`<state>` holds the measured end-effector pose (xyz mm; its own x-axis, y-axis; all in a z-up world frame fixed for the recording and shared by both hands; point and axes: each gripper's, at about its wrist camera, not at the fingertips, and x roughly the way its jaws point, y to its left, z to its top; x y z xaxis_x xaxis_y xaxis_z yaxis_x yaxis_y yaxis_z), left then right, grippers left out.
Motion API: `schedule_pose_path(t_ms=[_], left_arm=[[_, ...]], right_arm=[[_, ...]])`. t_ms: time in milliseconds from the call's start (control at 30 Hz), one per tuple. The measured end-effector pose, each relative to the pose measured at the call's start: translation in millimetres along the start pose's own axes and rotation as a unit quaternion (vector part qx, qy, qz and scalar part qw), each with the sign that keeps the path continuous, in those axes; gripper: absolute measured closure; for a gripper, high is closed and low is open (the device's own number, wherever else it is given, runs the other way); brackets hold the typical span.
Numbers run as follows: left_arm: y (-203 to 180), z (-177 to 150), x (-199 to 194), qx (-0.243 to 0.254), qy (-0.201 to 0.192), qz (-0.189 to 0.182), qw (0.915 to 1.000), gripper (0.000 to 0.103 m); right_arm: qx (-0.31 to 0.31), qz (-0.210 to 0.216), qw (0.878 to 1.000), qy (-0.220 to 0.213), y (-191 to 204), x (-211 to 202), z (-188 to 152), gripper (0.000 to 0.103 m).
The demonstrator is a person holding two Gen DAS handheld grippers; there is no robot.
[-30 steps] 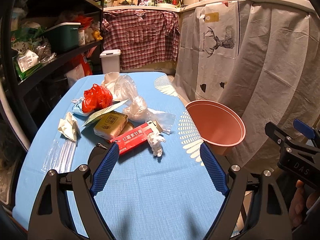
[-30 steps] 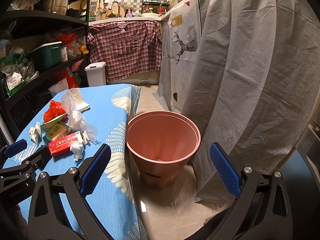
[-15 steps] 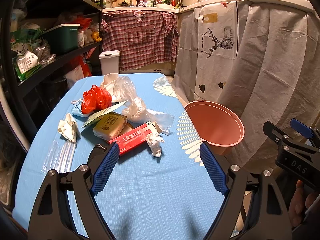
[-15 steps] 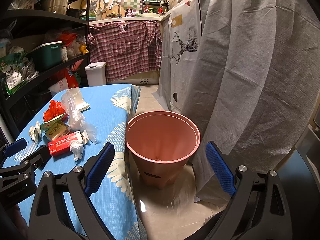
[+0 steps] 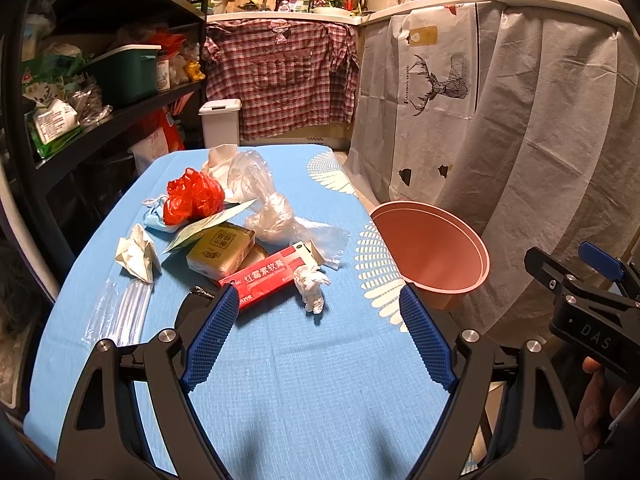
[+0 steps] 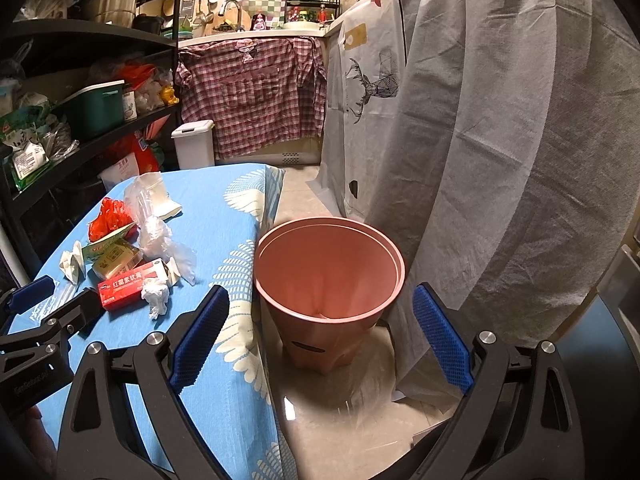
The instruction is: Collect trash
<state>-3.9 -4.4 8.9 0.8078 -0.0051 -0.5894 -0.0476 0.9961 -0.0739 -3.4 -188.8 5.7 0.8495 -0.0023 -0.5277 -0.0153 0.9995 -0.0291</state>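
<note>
Trash lies in a heap on the blue tablecloth [image 5: 288,380]: a red box [image 5: 266,276], a crumpled white tissue [image 5: 311,282], a yellow packet [image 5: 220,250], a red plastic bag [image 5: 192,198], clear plastic bags [image 5: 264,200] and a folded tissue [image 5: 136,254]. The pink bin [image 6: 328,264] stands on the floor right of the table, seen also in the left wrist view [image 5: 432,256]. My left gripper [image 5: 316,340] is open and empty, hovering above the table short of the heap. My right gripper [image 6: 320,340] is open and empty above the bin's near side.
A clear straw wrapper [image 5: 120,312] lies at the table's left. Black shelves [image 5: 80,120] full of goods run along the left. A grey curtain [image 6: 500,140] hangs close behind the bin. A white lidded bin [image 5: 220,124] stands beyond the table.
The right gripper's jaws have narrowed a little. The left gripper has barely shifted.
</note>
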Motion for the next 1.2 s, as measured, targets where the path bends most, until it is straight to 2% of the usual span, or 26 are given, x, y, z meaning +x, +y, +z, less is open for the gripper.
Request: schedule_pose_path(t_ms=[567, 667, 800, 900, 1033, 1200], left_arm=[[13.7, -1.9, 2.4, -0.008, 0.001, -0.004, 1.0000, 0.024], [21.7, 0.3, 4.2, -0.012, -0.002, 0.006, 0.9999, 0.033], [36.8, 1.5, 8.9, -0.028, 0.001, 0.019, 0.9994, 0.043], [52.2, 1.3, 13.2, -0.042, 0.005, 0.036, 0.9985, 0.050], [78.4, -1.4, 19.5, -0.064, 0.013, 0.068, 0.9955, 0.059], [103.2, -4.4, 23.4, -0.088, 0.019, 0.101, 0.9908, 0.062]], right_arm=[[-0.004, 0.003, 1.000, 0.003, 4.4, 4.7, -2.3, 0.014], [-0.002, 0.010, 1.000, -0.001, 7.2, 7.4, 0.2, 0.023], [-0.004, 0.031, 0.999, -0.010, 19.2, 9.5, 6.8, 0.026], [-0.006, 0.059, 0.998, -0.011, 33.3, 13.4, 10.9, 0.029], [-0.009, 0.105, 0.994, 0.002, 57.7, 29.1, 18.4, 0.038], [-0.009, 0.142, 0.990, 0.026, 91.1, 54.9, 19.8, 0.047]])
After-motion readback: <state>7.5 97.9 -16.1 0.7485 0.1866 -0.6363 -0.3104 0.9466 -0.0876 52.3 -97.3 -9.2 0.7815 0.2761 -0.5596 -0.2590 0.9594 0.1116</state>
